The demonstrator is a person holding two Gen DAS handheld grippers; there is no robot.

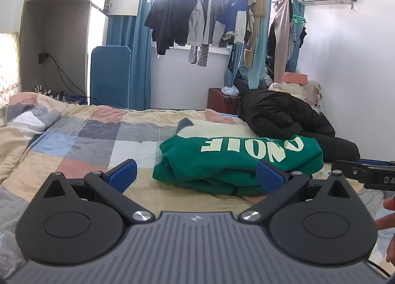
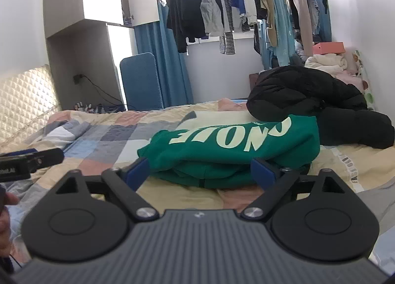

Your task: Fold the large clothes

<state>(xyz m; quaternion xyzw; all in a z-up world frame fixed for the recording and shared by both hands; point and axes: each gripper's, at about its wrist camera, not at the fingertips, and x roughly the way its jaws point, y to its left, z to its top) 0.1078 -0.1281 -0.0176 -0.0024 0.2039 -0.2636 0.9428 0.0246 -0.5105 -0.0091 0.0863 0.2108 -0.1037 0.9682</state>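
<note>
Your left hand-held gripper and right hand-held gripper both gape wide, empty, just short of the folded green sweatshirt. Bare bed lies left of it; a black jacket touches its far right edge, partly hidden.

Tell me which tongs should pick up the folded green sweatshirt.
Right, probably. The right tongs are open, straddling the near edge of the green sweatshirt; the left tongs, also open, sit off its left end.

grippers: left gripper and right gripper, black linkage arms, blue pads
base: ribbed grey, silver screws
skin: bare fingers
</note>
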